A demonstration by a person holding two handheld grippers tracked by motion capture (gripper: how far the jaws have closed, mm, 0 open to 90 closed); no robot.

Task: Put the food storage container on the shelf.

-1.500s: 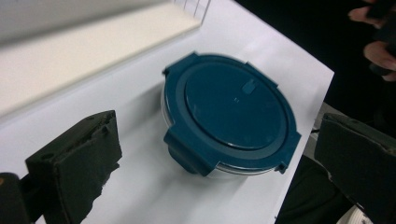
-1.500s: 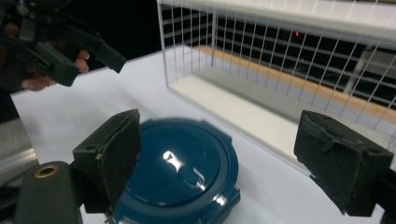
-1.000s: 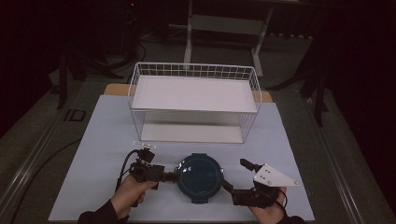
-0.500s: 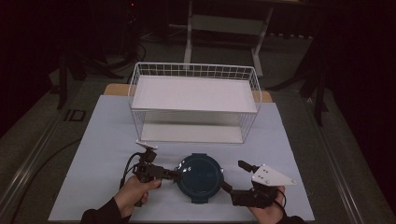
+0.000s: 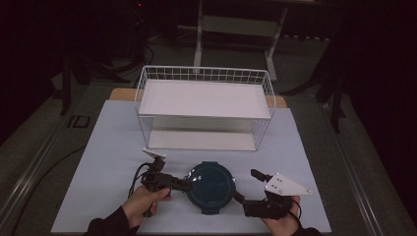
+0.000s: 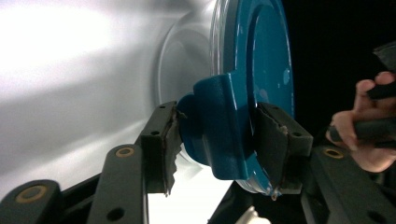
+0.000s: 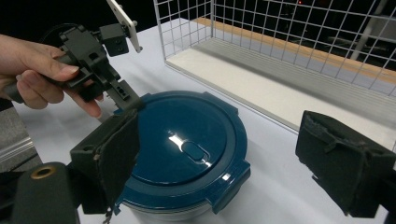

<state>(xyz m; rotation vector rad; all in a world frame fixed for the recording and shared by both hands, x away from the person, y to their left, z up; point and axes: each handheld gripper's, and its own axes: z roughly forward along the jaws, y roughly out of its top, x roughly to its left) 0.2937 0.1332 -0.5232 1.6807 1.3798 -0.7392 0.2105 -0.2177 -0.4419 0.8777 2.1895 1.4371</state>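
Note:
A round container with a dark blue lid [image 5: 211,184] sits on the white mat near the front edge. My left gripper [image 5: 187,184] reaches in from its left side. Its jaws have just been closing, and its pads [image 6: 163,144] now press on the lid's blue latch tab [image 6: 219,126]. My right gripper [image 5: 246,186] stands open at the container's right side. In the right gripper view the lid [image 7: 187,144] lies between its wide-apart pads [image 7: 116,154], which do not press on it. The left gripper [image 7: 126,100] meets the lid's far rim there.
A white wire basket rack [image 5: 204,105] with two white shelves stands behind the container, open toward me. The white mat [image 5: 108,162] covers the table, with bare room left and right of the container. Dark floor and stands surround the table.
The left gripper's jaws have gone from wide open to shut on the lid's left tab, after a slight shift toward the container. The right gripper has stayed put.

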